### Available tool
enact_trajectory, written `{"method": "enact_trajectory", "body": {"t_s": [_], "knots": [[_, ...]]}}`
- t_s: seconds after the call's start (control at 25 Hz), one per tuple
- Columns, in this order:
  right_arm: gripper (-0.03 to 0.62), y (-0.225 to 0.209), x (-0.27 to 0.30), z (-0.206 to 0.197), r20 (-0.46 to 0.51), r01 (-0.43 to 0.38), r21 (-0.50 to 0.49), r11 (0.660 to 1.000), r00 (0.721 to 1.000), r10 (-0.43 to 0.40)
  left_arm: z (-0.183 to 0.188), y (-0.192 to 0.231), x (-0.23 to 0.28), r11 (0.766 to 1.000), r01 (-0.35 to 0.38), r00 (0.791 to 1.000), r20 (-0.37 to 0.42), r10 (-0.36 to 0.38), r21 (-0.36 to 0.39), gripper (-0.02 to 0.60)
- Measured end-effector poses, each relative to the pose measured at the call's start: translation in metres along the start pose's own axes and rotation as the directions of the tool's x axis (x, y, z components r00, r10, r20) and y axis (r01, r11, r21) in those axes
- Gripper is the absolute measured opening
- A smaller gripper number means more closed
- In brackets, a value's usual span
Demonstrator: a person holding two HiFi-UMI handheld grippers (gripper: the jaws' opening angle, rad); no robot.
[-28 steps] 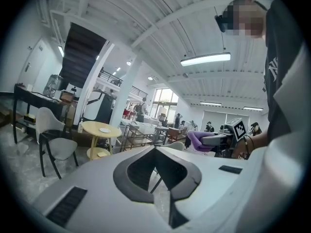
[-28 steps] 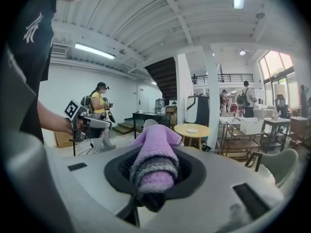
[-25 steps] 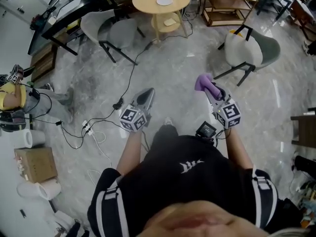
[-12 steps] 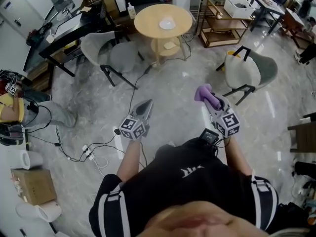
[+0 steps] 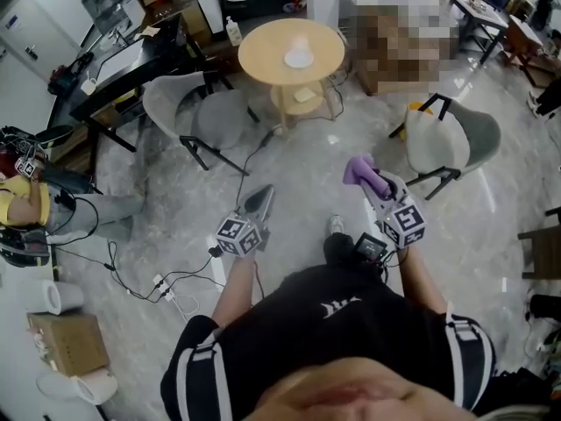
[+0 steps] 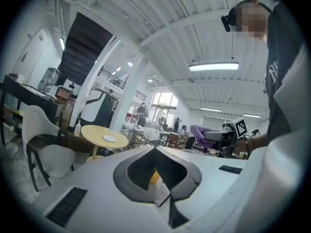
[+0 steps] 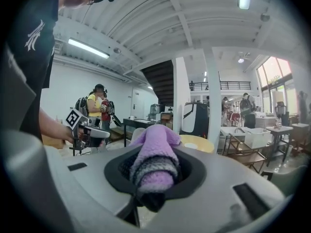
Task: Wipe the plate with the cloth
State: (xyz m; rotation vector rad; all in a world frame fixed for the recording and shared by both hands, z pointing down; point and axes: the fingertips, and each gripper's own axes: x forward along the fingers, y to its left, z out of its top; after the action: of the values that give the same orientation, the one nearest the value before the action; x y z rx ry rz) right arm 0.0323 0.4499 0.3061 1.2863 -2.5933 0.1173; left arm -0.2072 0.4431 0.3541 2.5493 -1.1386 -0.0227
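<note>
Two grippers near the round bench

Both grippers are being carried across the floor. The round bench (image 5: pixel 263 60) with the plate (image 5: pixel 299 57) was cut by the top edge a second ago and now sits whole in the upper centre of the head view. At centre right, the right gripper (image 5: pixel 375 182) keeps its jaws clamped on the bunched purple cloth (image 5: pixel 358 171). At centre left, the left gripper (image 5: pixel 262 194) has its jaws closed on nothing. Cloth and plate are well apart, with one chair (image 5: pixel 206 112) left of the path and another (image 5: pixel 447 134) right of it. By my judgement, wiping has not begun, and only the approach remains before the cloth can meet the plate.
</note>
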Motion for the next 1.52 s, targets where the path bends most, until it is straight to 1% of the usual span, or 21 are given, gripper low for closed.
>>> {"method": "enact_trajectory", "body": {"t_s": [0.2, 0.36, 0.52, 0.68, 0.8, 0.88, 1.0, 1.08, 1.24, 1.36, 1.52], "knots": [[0.098, -0.046, 0.036, -0.001, 0.012, -0.014, 0.024, 1.0, 1.0, 0.013, 0.009, 0.022, 0.041, 0.999, -0.036, 0.999, -0.03, 0.036, 0.005, 0.014], [0.098, -0.095, 0.071, 0.013, 0.041, -0.031, 0.009, 0.999, 0.999, 0.031, 0.025, 0.043, 0.09, 0.998, -0.052, 0.998, -0.045, 0.053, 0.02, 0.014], [0.098, -0.145, 0.095, 0.024, 0.068, -0.04, 0.015, 0.999, 0.997, 0.039, 0.049, 0.05, 0.141, 0.997, -0.059, 0.997, -0.04, 0.06, 0.039, 0.014], [0.098, -0.185, 0.119, 0.031, 0.067, -0.073, 0.008, 0.997, 0.995, 0.072, 0.074, 0.057, 0.182, 0.997, -0.074, 0.997, -0.019, 0.075, 0.038, 0.014], [0.098, -0.203, 0.137, 0.037, 0.069, -0.104, -0.013, 0.994, 0.992, 0.105, 0.083, 0.064, 0.207, 0.996, -0.085, 0.996, -0.012, 0.086, 0.037, 0.014], [0.098, -0.216, 0.146, 0.034, 0.063, -0.117, -0.023, 0.993, 0.991, 0.118, 0.082, 0.065, 0.225, 0.996, -0.079, 0.996, -0.027, 0.08, 0.04, 0.014], [0.098, -0.231, 0.16, 0.029, 0.051, -0.117, 0.014, 0.993, 0.992, 0.116, 0.082, 0.066, 0.247, 0.997, -0.054, 0.996, -0.061, 0.058, 0.061, 0.014], [0.098, -0.235, 0.174, 0.026, 0.042, -0.125, 0.028, 0.992, 0.991, 0.124, 0.086, 0.074, 0.259, 0.996, -0.045, 0.996, -0.068, 0.05, 0.074, 0.014], [0.098, -0.243, 0.206, 0.015, 0.007, -0.151, 0.02, 0.988, 0.989, 0.151, 0.084, 0.1, 0.279, 0.997, -0.039, 0.997, -0.063, 0.043, 0.064, 0.014], [0.098, -0.258, 0.235, 0.018, -0.014, -0.129, 0.029, 0.991, 0.991, 0.13, 0.085, 0.127, 0.297, 0.999, -0.022, 0.997, -0.067, 0.025, 0.046, 0.013], [0.098, -0.274, 0.281, 0.034, -0.029, -0.102, 0.038, 0.994, 0.994, 0.103, 0.095, 0.174, 0.321, 1.0, -0.005, 0.998, -0.066, 0.007, 0.025, 0.014]]}}
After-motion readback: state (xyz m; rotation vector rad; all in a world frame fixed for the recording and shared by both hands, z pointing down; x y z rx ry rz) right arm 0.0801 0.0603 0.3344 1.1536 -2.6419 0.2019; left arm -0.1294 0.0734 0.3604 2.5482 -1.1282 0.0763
